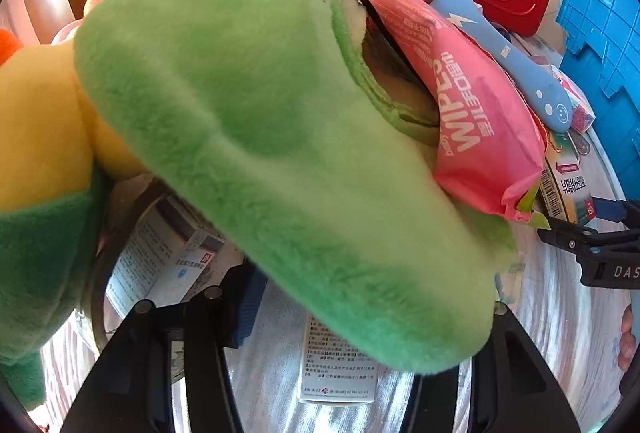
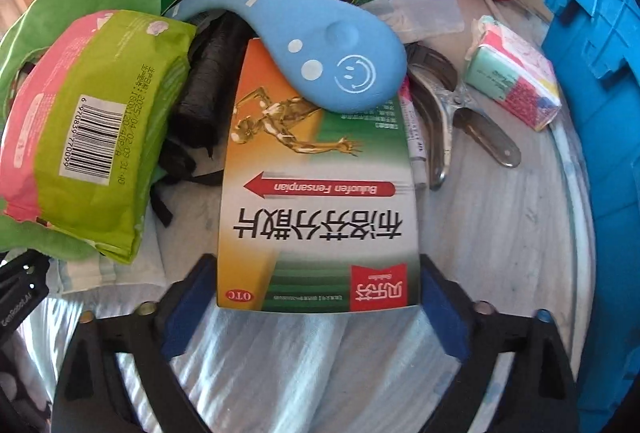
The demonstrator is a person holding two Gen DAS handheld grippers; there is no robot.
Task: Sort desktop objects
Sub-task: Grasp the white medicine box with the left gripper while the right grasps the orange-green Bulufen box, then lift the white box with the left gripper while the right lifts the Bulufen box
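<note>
The right gripper has its two blue-padded fingers pressed against both sides of the medicine box, whose far end lies under the blue paddle in the pile on the cloth-covered table. A wipes pack sits just left of the box, a metal clip to its right. The left gripper is mostly hidden by the green plush toy; it seems to hold the toy, but its jaws cannot be made out

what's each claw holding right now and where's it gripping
Right claw grips the medicine box by its near end. Left claw seems to hold the green plush toy; grip hidden.
</note>
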